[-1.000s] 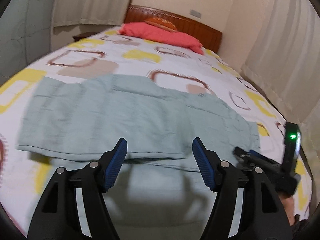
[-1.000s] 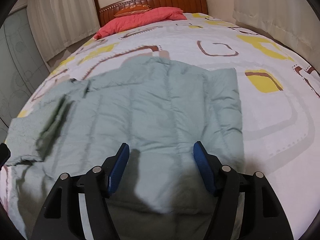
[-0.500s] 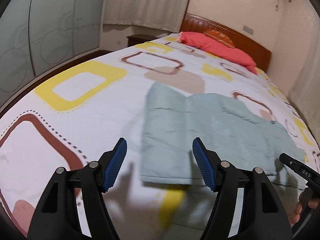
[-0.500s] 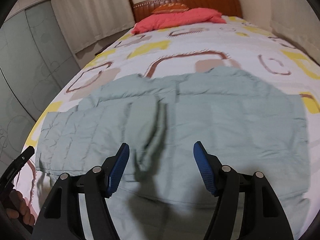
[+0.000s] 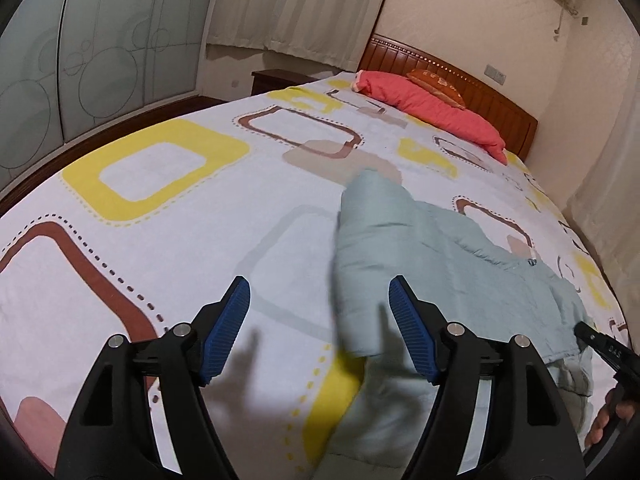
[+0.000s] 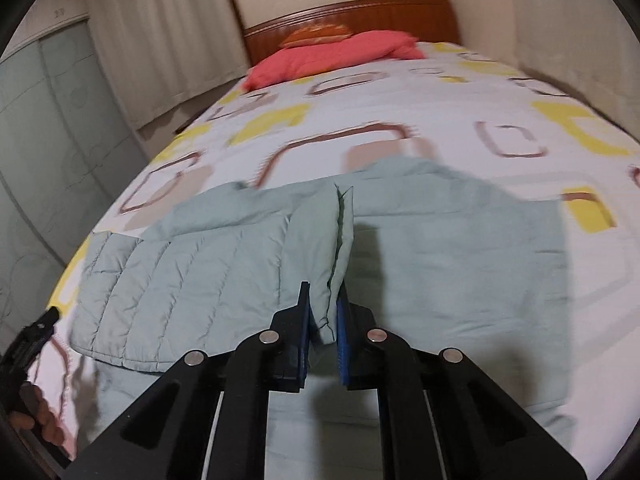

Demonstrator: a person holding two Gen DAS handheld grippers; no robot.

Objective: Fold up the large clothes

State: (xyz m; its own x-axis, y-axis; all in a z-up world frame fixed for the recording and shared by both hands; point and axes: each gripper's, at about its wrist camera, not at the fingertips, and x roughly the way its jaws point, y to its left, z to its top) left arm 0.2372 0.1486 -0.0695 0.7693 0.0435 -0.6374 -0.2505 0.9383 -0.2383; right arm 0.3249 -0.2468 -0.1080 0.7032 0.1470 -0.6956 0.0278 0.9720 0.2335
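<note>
While clamped, jacket fold (image 6: 326, 280) between right tongs (image 6: 323, 320)

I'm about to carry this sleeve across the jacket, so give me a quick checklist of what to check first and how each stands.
1. Right gripper jaws closing on the sleeve, fabric between them: ok.
2. Left gripper jaws opening, nothing between them: ok.
3. Jacket lies flat on the bed: ok.
4. Pink pillow far from the fold path: ok.
5. Left gripper over the jacket's edge: not ok, mostly bedsheet below.
6. Grip firmness: cannot tell.
</note>
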